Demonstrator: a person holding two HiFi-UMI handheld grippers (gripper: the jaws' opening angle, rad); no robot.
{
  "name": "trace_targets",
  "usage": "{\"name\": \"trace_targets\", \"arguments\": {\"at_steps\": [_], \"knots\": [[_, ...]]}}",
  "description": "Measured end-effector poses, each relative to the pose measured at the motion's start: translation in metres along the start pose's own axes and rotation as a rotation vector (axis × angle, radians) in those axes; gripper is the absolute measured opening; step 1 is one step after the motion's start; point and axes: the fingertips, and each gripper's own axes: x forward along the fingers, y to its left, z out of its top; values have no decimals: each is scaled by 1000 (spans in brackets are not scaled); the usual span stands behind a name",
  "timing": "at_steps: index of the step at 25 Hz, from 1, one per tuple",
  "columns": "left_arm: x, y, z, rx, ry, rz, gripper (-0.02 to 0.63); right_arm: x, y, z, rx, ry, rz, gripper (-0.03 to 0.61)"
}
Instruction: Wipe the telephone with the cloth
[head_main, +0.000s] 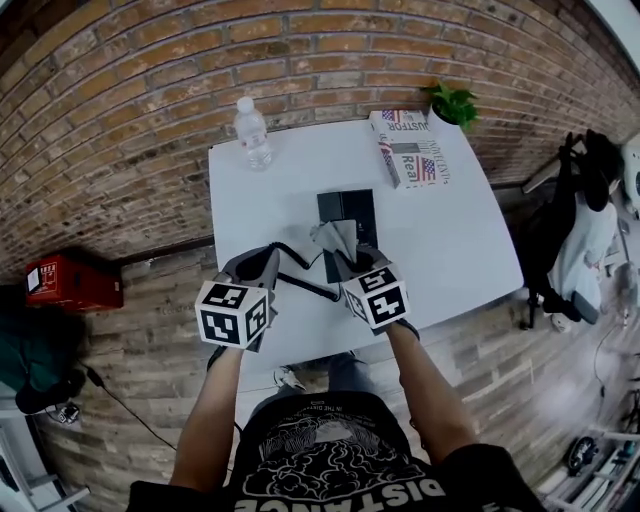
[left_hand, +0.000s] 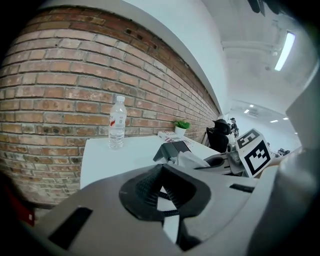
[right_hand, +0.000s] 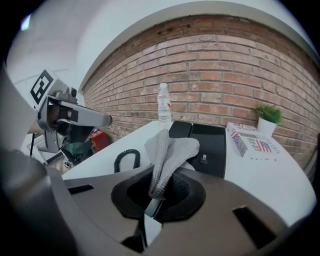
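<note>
Left tongs (head_main: 262, 268) are clenched on nothing, just left of the telephone (head_main: 347, 207) and near its coiled cord (head_main: 305, 284). The phone's sitting mid-tabletop (head_main: 450, 240). Right tongs (head_main: 346, 256) are clamped on the grey cloth (head_main: 337, 238) — bunched up over the telephone's near end.

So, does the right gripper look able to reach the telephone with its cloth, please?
Probably yes: the right gripper, shut on the grey cloth, is close in front of the black telephone, with nothing between them.

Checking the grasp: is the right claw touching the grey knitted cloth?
Touching. The right gripper view shows the right claw shut on the grey knitted cloth.
</note>
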Motion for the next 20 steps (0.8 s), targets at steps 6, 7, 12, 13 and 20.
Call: {"name": "trace_targets", "arguments": {"at_steps": [6,7,12,13,20], "knots": [[-6,-7,-9,26,7,-49,6,-10,10,-23,29,20,-39,12],[-8,-7,-10,27,8,-54,6,-11,12,-26,34,24,-44,12],[-15,-10,-15,35,10,-76,6,-18,22,-41,59,39,-63,12],[-16,-10,-16,36,10,-81,6,-19,24,-43,65,41,-65,12],[-22,-12,-22,37,9,-96,6,-23,36,-57,92,49,-67,12]]}}
